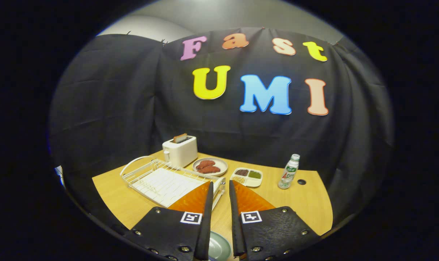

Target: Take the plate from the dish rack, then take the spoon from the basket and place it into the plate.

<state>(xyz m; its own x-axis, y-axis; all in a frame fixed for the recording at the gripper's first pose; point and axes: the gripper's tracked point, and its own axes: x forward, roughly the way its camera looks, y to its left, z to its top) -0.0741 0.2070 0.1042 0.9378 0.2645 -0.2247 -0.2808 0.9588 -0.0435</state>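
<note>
Your gripper (219,186) fingers stand narrowly apart, gripping nothing, above the pale green round plate (218,247), already off the white wire dish rack (158,177), ready for the spoon.

tongs (219,185) | my two fingers (207,214) run forward nearly parallel, a narrow gap between them, gripping nothing | I hold them raised above the near edge of the desk (306,203), tilted down a little, tips aimed toward its far edge
</note>
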